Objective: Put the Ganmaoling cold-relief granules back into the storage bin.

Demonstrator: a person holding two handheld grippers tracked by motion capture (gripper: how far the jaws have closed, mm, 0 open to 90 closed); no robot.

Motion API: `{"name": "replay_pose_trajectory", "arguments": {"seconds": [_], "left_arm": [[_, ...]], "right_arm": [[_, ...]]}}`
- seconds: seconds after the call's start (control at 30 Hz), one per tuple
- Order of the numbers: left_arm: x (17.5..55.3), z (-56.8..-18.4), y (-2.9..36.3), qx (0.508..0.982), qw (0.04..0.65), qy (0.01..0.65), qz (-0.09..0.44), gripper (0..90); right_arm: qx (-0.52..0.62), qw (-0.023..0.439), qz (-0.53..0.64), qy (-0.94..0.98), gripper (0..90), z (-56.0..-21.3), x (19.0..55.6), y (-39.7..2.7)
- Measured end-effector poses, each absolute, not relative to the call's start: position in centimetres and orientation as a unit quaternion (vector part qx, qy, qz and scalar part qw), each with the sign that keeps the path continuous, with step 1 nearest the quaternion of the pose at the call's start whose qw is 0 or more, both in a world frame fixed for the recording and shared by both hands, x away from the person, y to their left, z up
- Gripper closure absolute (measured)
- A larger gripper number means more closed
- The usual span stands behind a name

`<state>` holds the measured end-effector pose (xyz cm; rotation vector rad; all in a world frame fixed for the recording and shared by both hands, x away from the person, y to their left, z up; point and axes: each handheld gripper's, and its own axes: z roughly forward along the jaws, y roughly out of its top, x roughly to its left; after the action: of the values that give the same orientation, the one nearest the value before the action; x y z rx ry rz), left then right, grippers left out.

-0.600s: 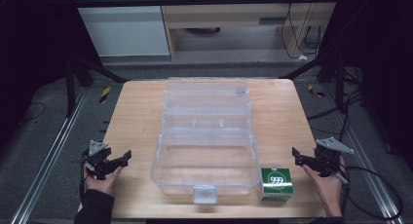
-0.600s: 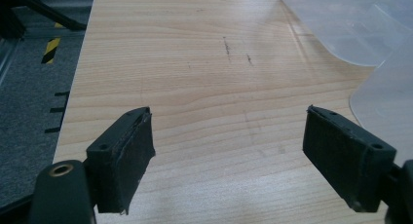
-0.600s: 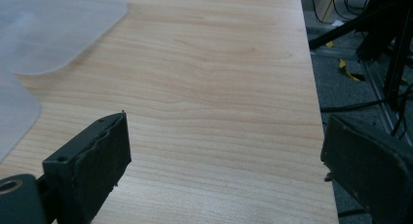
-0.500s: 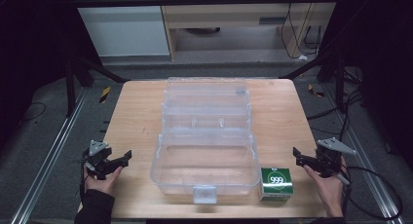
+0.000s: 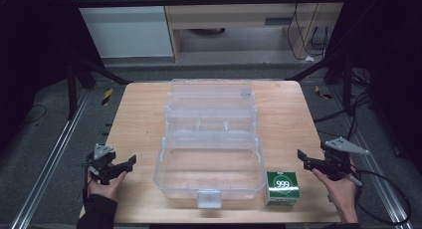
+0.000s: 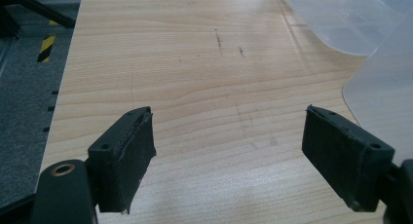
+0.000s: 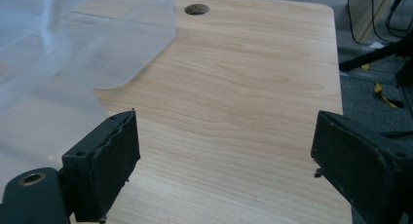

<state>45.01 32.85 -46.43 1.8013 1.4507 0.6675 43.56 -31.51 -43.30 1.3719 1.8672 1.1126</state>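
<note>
A clear plastic storage box (image 5: 211,154) lies open in the middle of the wooden surface (image 5: 139,114), its deep bottom half at the near side with a latch tab at the near edge, and its lid and inner tray folded back toward the far side. Just right of the box's near right corner stands a small green carton (image 5: 282,187) marked 999, close to the near edge of the surface and apart from the box by a narrow gap. The left claw (image 5: 130,161) is held in a hand (image 5: 102,185) at the near left edge of the surface, well apart from the box, pointing right toward it; its jaws are spread wide and hold nothing. In the left gripper view the two black pads (image 6: 129,156) stand far apart over bare wood, with the translucent box wall at the right edge. The right claw (image 5: 301,158) is held in the other hand (image 5: 341,189) beyond the near right edge of the surface, pointing left, near the green carton but not touching it; its jaws are likewise spread and empty. In the right gripper view the box's clear plastic (image 7: 73,48) lies to the left, and a round cable hole (image 7: 197,9) shows in the wood at the far side. Beyond the surface is grey floor (image 5: 45,134) with dark frame legs and a pale cabinet (image 5: 124,25).
</note>
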Motion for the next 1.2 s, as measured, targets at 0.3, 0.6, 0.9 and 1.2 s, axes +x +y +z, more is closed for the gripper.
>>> {"name": "replay_pose_trajectory", "arguments": {"seconds": [0.3,0.6,0.9,1.2], "left_arm": [[45.1,-46.7,32.8,0.699,0.353,0.567,0.254,18.8],[45.2,-47.0,32.8,0.704,0.346,0.567,0.252,19.2],[45.3,-47.1,32.8,0.706,0.343,0.567,0.25,19.4],[45.3,-47.2,32.8,0.706,0.341,0.568,0.249,19.5]], "right_arm": [[0.467,0.278,0.432,0.72,11.0,-40.4,43.4,-30.2],[0.416,0.256,0.427,0.761,9.1,-37.6,43.4,-28.6],[0.365,0.229,0.404,0.807,6.6,-36.2,43.2,-27.0],[0.32,0.203,0.368,0.849,4.8,-35.8,42.8,-26.0]]}}
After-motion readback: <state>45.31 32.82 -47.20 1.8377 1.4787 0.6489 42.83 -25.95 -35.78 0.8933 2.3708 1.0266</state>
